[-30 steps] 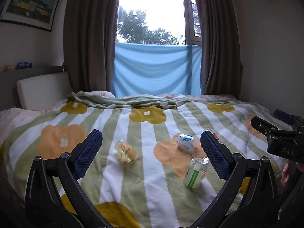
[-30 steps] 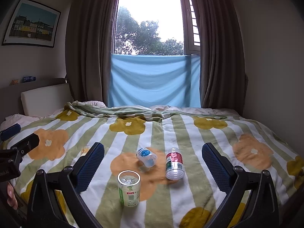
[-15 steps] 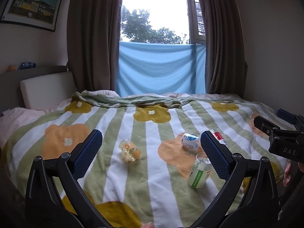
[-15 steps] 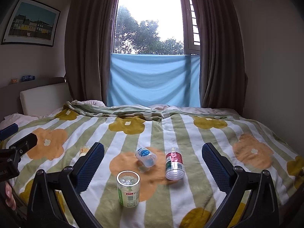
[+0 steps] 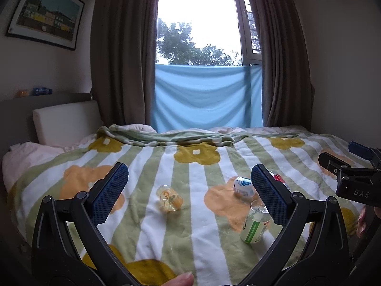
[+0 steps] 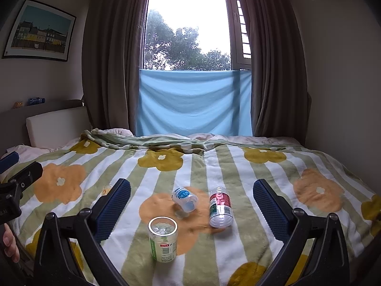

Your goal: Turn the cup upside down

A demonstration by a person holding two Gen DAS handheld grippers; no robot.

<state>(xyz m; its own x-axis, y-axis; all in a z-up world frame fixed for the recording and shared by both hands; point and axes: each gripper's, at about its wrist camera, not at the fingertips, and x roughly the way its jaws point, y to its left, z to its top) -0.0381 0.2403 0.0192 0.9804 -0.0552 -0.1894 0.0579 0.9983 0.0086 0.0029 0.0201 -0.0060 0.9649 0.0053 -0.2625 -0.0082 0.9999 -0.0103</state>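
Green-labelled cup (image 6: 163,242) stood upright, mouth up, on striped blanket (image 6: 250,166), at 7 o'clock between right gripper (image 6: 191,208) fingers, untouched. Both right and left gripper (image 5: 189,199) jaws stood wide apart, holding nothing.

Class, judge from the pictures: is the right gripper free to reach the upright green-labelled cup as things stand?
Probably yes. The right gripper is open and empty, and the green-labelled cup stands upright just ahead between its fingers, apart from the blue-labelled cup and red-labelled cup lying behind it.
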